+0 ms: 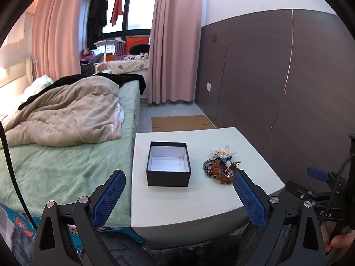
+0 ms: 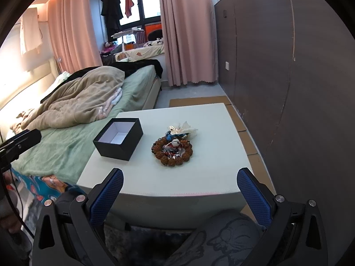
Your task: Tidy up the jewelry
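Observation:
An open black box (image 1: 168, 164) with a white inside stands empty on the pale table (image 1: 199, 204); it also shows in the right wrist view (image 2: 118, 138). To its right lies a pile of jewelry (image 1: 220, 165): a brown bead bracelet (image 2: 172, 151), blue beads and a white flower piece (image 2: 188, 128). My left gripper (image 1: 178, 179) is open and empty, held before the table's near edge. My right gripper (image 2: 179, 177) is open and empty, also short of the table. The right gripper shows at the left wrist view's right edge (image 1: 317, 175).
A bed (image 1: 55, 166) with a beige blanket (image 1: 66, 117) runs along the table's left side. A dark wall panel (image 1: 288, 88) stands to the right. Cardboard (image 1: 180, 123) lies on the floor beyond the table. Pink curtains (image 1: 175, 44) hang at the back.

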Demonstrator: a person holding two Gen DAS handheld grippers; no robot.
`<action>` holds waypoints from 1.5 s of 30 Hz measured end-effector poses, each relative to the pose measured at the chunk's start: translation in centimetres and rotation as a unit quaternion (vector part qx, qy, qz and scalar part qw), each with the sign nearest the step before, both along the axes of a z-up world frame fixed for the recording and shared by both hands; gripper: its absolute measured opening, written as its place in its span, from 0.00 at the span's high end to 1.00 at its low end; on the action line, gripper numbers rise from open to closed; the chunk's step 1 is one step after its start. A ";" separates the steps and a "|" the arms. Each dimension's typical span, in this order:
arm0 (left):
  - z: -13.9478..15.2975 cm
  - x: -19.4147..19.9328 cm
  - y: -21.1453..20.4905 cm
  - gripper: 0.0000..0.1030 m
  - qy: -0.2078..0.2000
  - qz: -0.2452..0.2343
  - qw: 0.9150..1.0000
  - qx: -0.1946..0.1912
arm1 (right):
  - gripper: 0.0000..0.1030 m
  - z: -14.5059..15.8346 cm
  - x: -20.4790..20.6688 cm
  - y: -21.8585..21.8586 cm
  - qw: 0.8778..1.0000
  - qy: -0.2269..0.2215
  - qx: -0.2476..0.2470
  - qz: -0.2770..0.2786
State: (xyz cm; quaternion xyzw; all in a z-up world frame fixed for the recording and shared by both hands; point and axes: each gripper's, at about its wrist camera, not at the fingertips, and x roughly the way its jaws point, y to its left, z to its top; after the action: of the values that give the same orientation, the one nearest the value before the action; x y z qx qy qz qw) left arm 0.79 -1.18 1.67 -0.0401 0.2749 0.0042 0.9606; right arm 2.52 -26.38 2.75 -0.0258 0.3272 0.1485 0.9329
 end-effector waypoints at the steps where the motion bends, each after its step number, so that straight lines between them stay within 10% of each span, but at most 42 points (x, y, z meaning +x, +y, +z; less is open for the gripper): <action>1: 0.0 0.2 -0.1 0.05 0.001 -0.002 1.000 -0.002 | 0.00 -0.1 0.2 0.0 1.000 0.001 -0.003 0.001; 19: -2.2 7.4 -4.0 0.05 0.039 -0.060 0.997 -0.018 | 0.00 -2.8 4.8 -4.4 0.999 0.038 0.017 -0.014; 45: -7.5 19.9 -10.7 0.36 0.151 -0.144 0.978 -0.026 | 0.15 -5.3 12.5 -10.5 0.985 0.104 0.122 -0.058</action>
State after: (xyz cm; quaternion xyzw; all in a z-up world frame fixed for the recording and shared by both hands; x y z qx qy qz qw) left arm 20.66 -11.87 -5.86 -0.0242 0.4198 -0.1352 0.8972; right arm 15.00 -36.84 -2.51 0.1226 0.4032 0.1352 0.8967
